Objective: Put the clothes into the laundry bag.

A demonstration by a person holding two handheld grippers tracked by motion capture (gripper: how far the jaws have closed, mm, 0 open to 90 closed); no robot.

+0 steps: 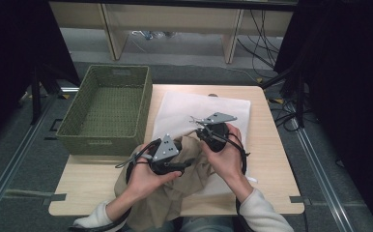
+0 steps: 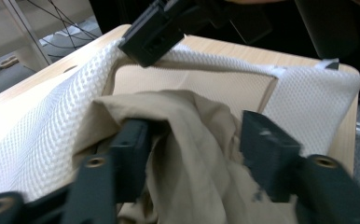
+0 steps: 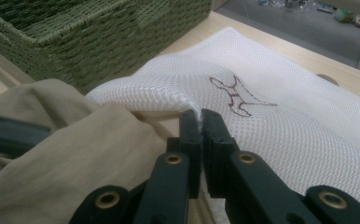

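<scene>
- nearest the person, a beige garment hung over the table edge, its upper part pushed into the mouth of a white mesh bag.
- the left tongs stood spread, with the garment bunched between the jaws.
- the right tongs were pressed together, pinching the bag's rim and lifting it.
- a small brown stitched mark sat on the mesh; no writing was readable.
- farther left, a green woven basket rested on the table, just beside the bag.

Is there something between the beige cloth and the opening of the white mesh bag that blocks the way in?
Nothing visible blocks it. The right gripper pinches the white mesh bag's upper edge and lifts it, so the mouth gapes. The beige cloth, between the left gripper's spread jaws, already reaches the opening.
</scene>
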